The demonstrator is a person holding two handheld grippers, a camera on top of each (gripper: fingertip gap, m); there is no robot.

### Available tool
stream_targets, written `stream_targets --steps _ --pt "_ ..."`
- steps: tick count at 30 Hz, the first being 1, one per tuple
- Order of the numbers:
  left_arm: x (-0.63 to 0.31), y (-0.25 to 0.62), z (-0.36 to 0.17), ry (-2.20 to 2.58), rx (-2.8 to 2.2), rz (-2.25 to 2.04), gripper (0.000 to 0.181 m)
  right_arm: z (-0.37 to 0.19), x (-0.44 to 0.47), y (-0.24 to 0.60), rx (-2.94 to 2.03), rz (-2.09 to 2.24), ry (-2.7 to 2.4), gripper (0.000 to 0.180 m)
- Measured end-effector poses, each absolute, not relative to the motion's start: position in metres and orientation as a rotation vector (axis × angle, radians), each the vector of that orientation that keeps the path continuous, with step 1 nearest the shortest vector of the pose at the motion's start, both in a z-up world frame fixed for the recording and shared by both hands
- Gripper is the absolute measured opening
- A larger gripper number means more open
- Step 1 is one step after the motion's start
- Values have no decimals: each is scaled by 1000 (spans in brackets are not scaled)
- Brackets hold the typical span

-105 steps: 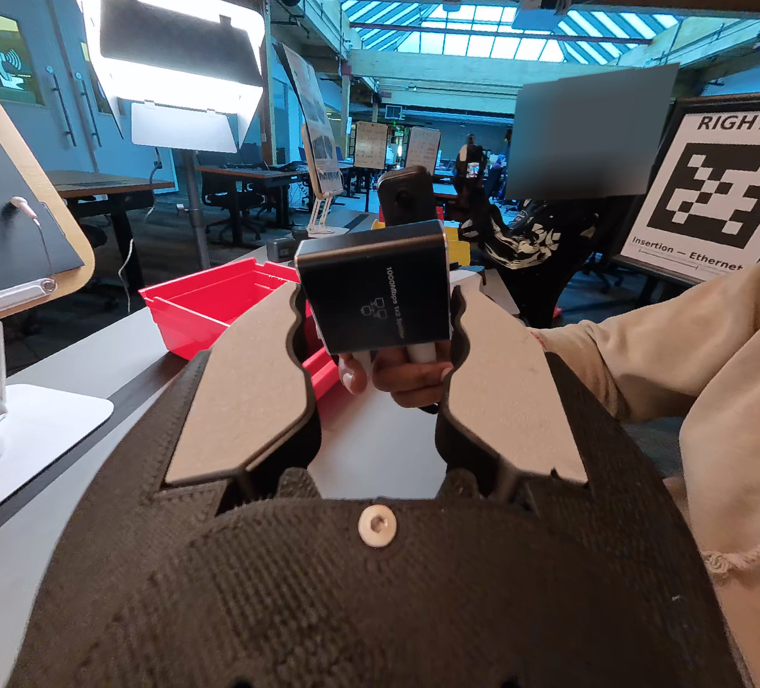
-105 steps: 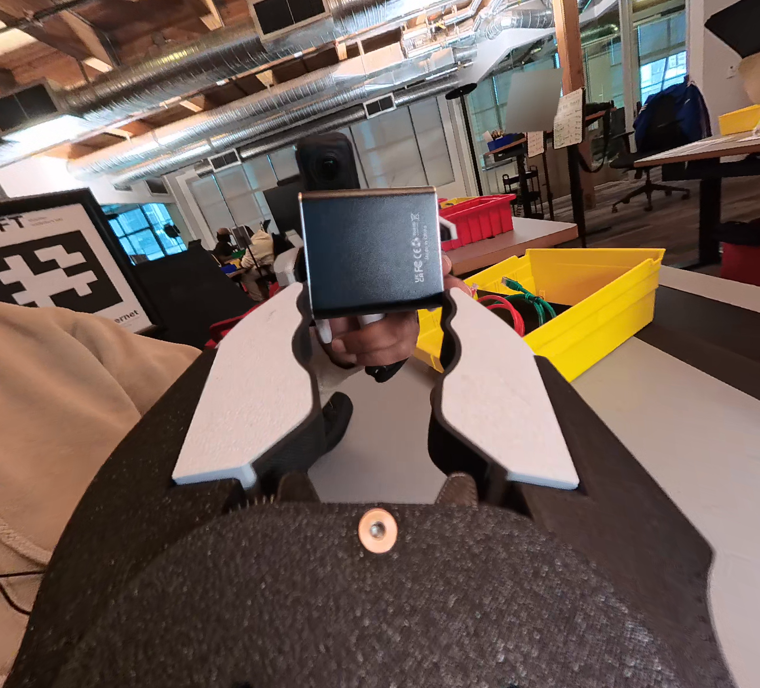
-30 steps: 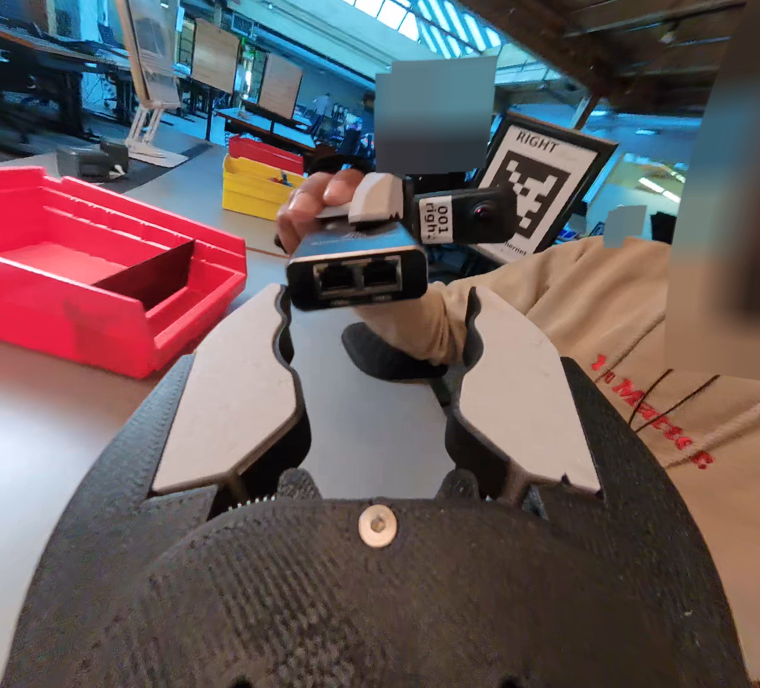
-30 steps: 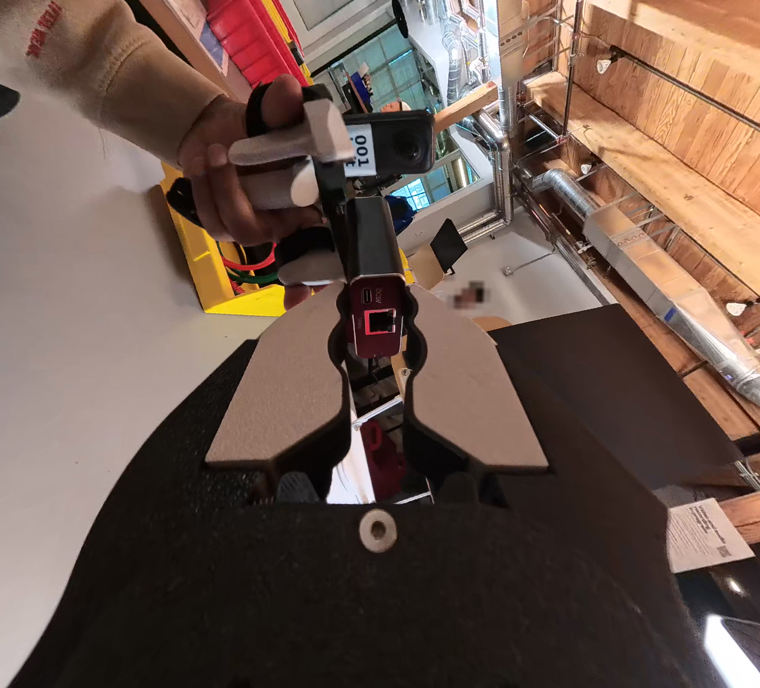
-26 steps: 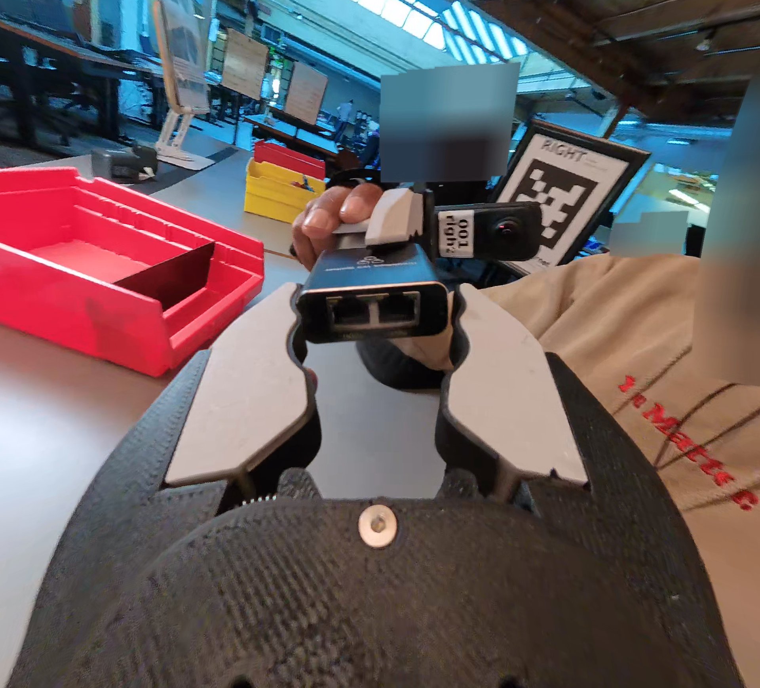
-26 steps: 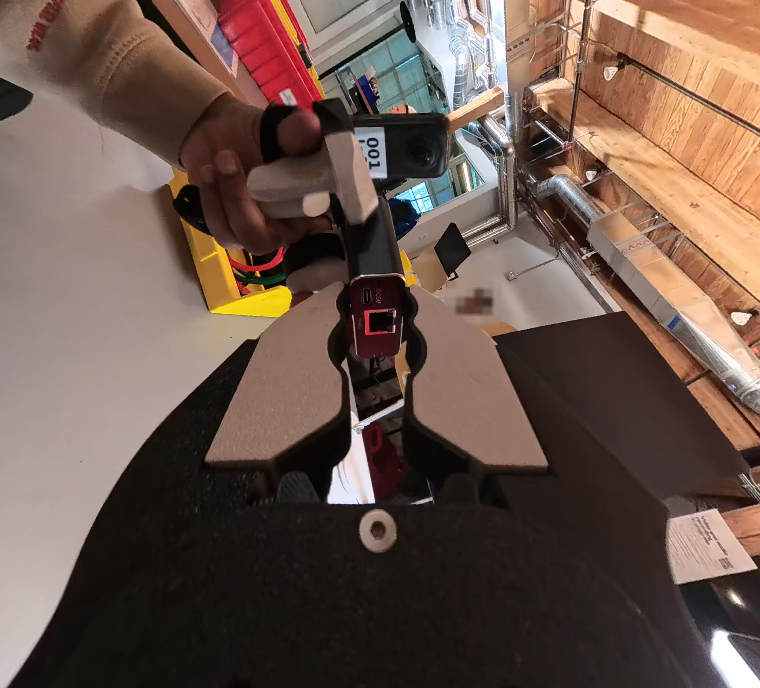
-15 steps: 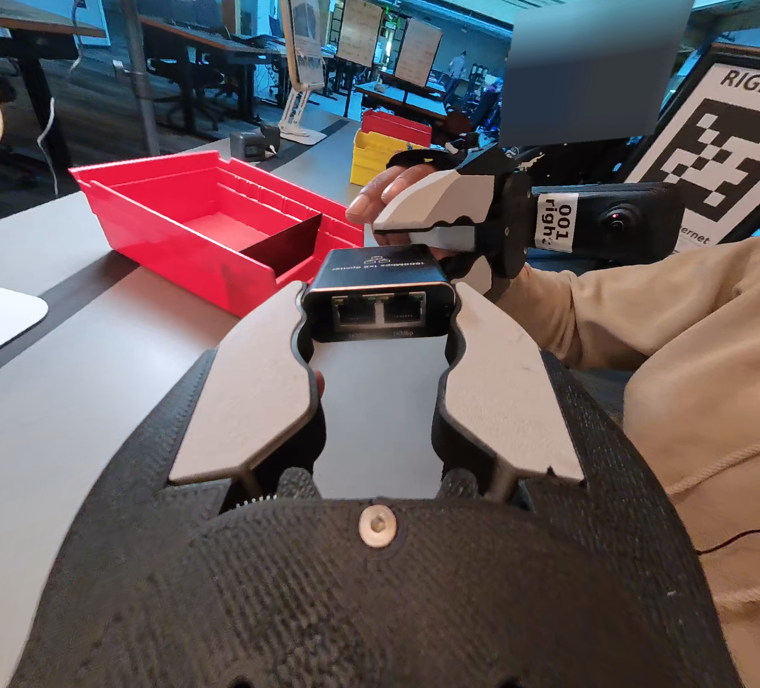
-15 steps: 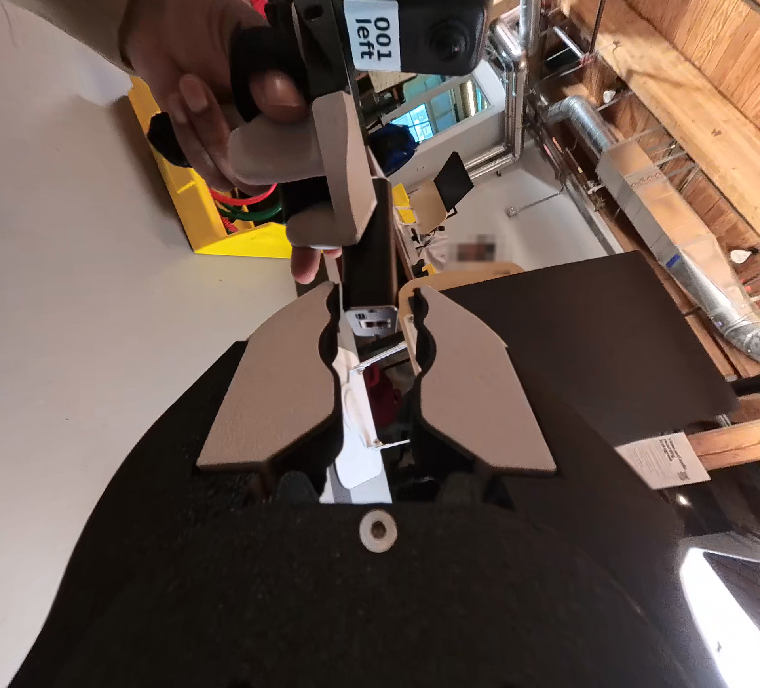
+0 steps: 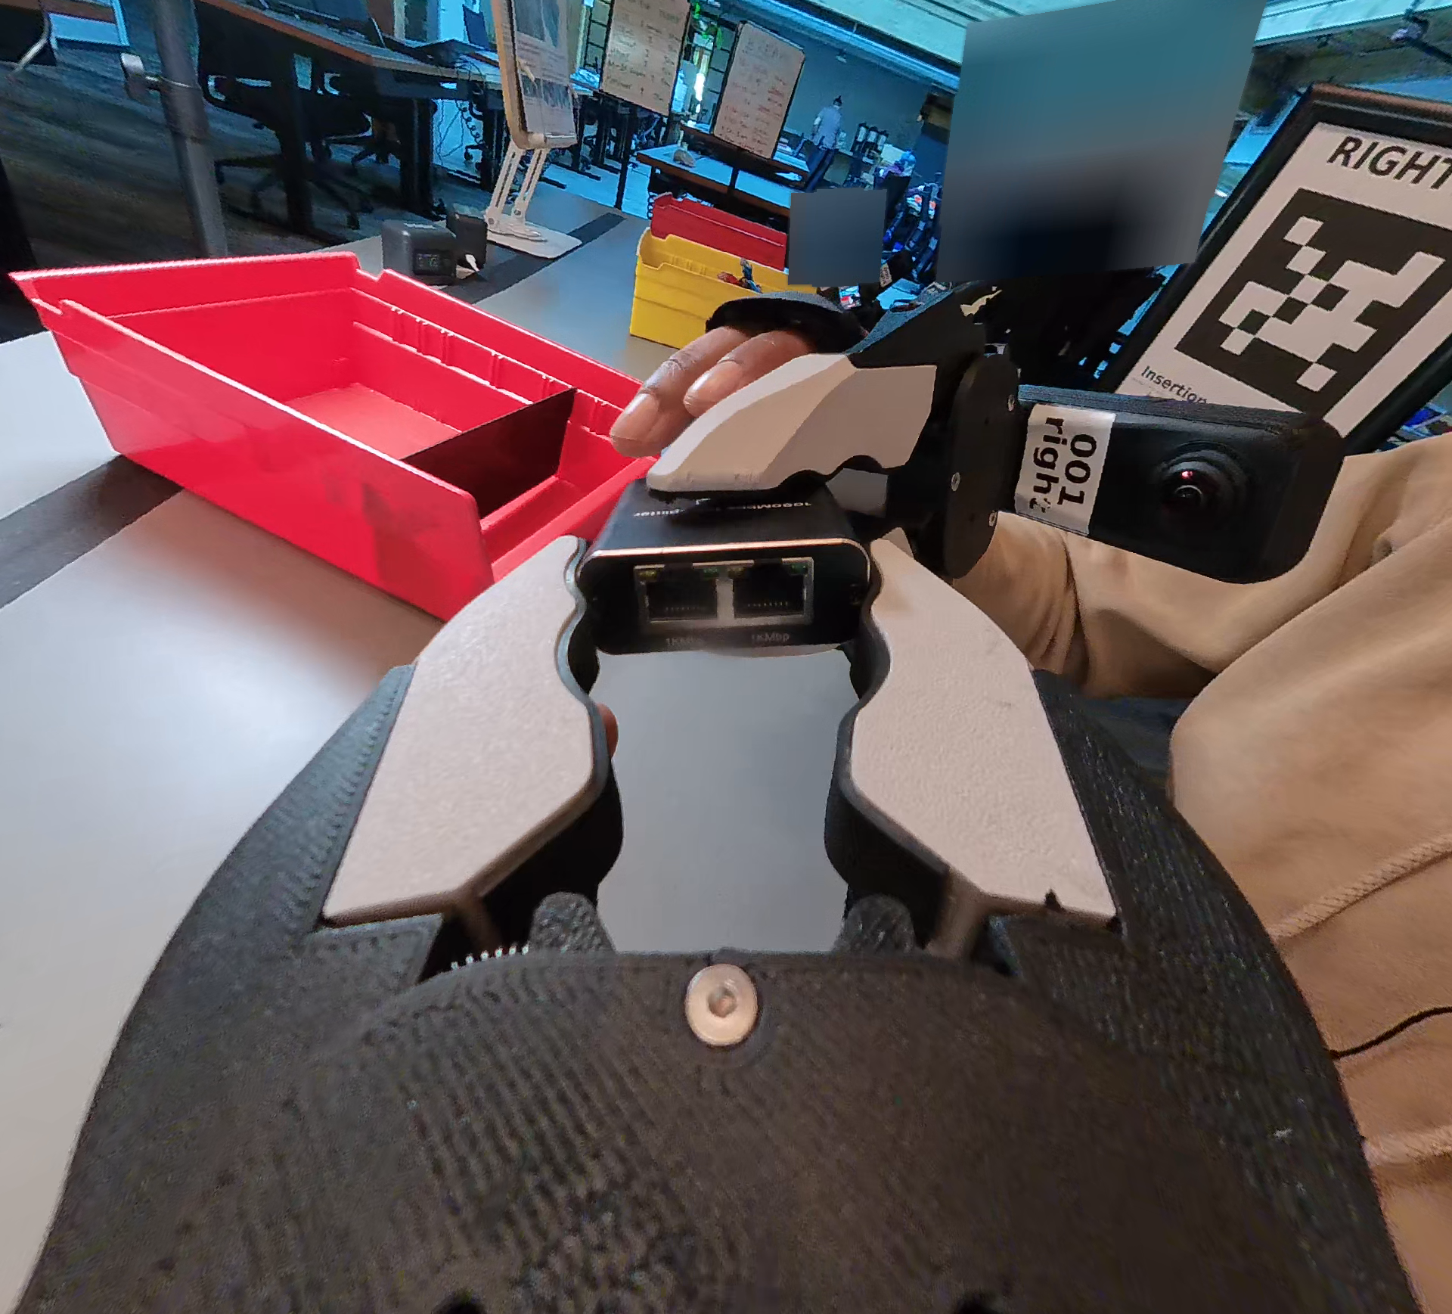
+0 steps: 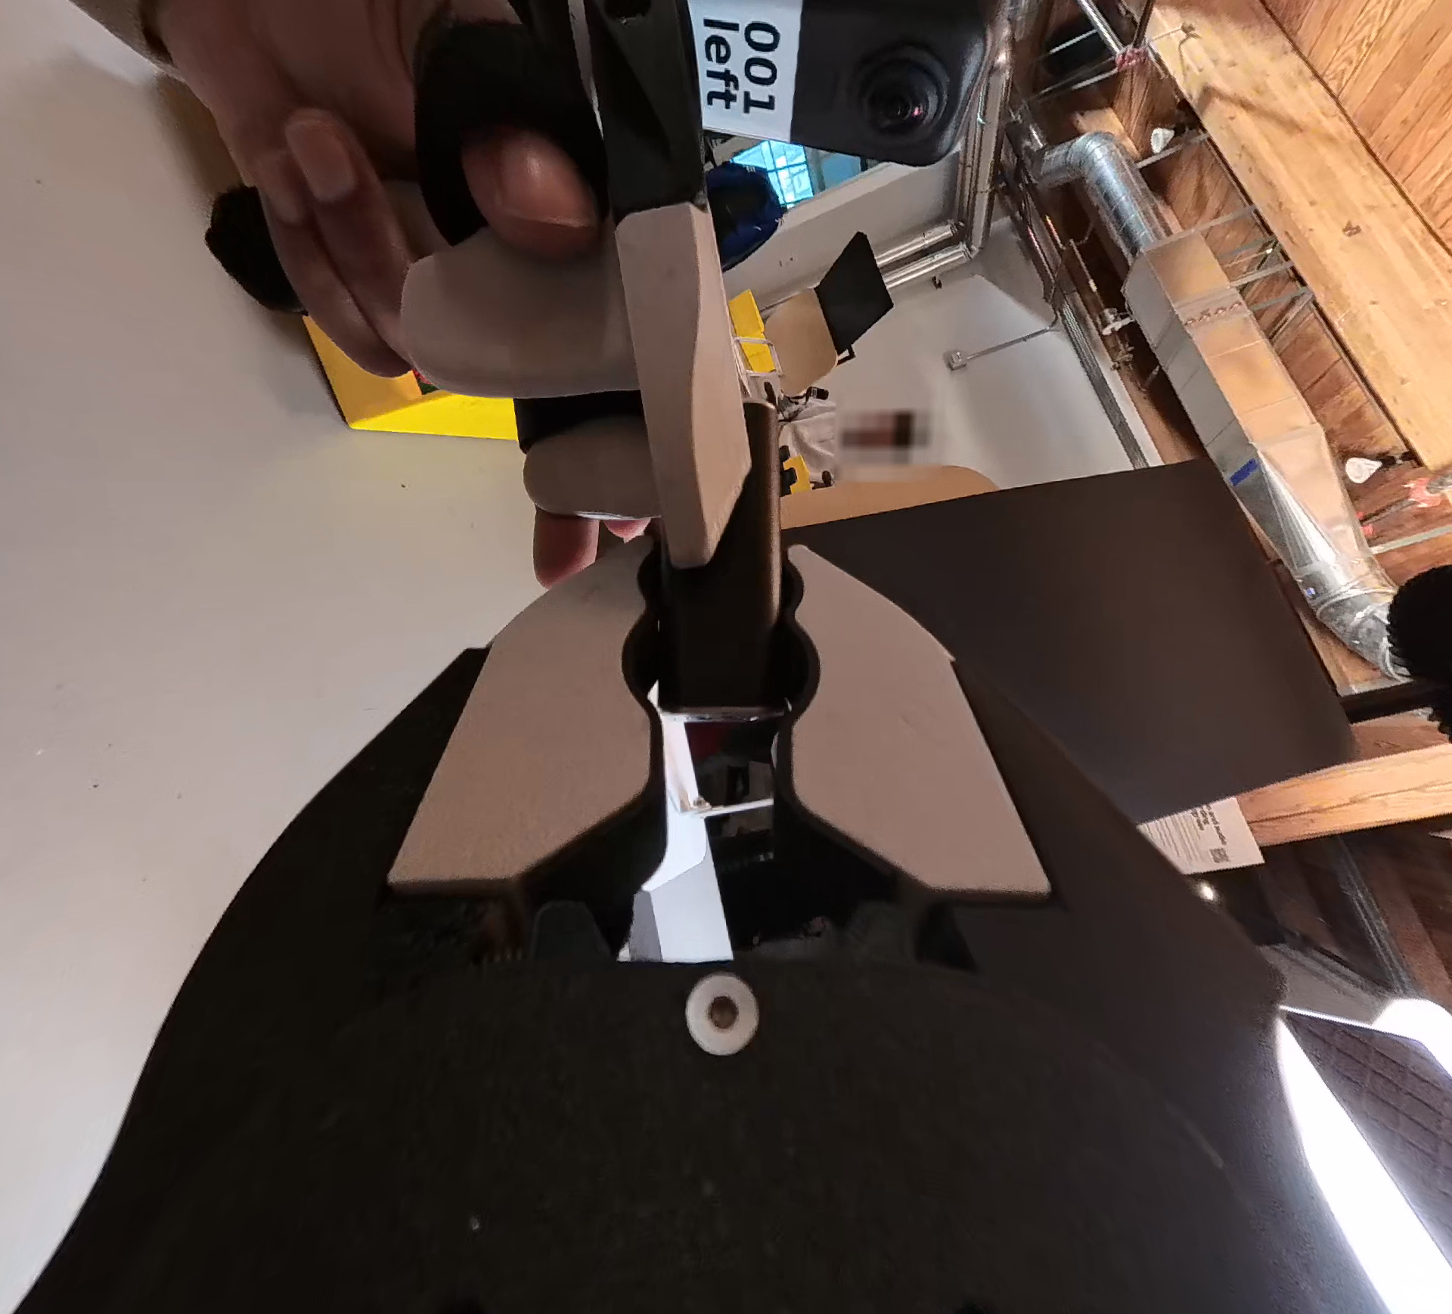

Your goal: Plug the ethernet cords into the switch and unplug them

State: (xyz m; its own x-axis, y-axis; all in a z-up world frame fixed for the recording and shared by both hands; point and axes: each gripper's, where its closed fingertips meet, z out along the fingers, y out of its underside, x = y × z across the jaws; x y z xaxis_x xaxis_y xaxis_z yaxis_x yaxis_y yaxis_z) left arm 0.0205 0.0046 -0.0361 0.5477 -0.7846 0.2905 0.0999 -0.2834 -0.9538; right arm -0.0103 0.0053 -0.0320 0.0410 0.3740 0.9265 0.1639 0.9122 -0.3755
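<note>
The switch (image 9: 723, 592) is a small black box with two empty ports facing the left wrist camera. My left gripper (image 9: 723, 600) is shut on its two sides, just above the grey table (image 9: 196, 687). My right gripper comes in from the right, and one of its fingers (image 9: 770, 427) lies on the switch's top. In the right wrist view the switch (image 10: 723, 569) shows edge-on, and my right gripper (image 10: 719, 624) is shut on its flat faces. The left gripper's finger (image 10: 683, 372) runs along the switch there. No cord shows clearly.
A red bin (image 9: 259, 396) with a black divider stands on the table just left of the switch. A yellow bin (image 9: 683, 286) stands farther back, and another yellow bin (image 10: 393, 404) shows behind the hand. A framed marker sign (image 9: 1296, 309) stands at the right. The person's sleeve (image 9: 1257, 687) fills the right side. Only a small space, under 4 cm, lies between the two pairs of fingers.
A bare hand held the switch up 3.5 s ago. Now both grippers hold it: it came down close to the table and the right gripper slid further onto it.
</note>
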Motion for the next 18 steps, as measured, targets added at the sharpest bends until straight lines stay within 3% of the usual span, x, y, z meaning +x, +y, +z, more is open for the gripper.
stream_targets --steps 18 --pt "0 -1 -26 638 -1600 -902 63 -26 -4 10 -443 159 -1526 26"
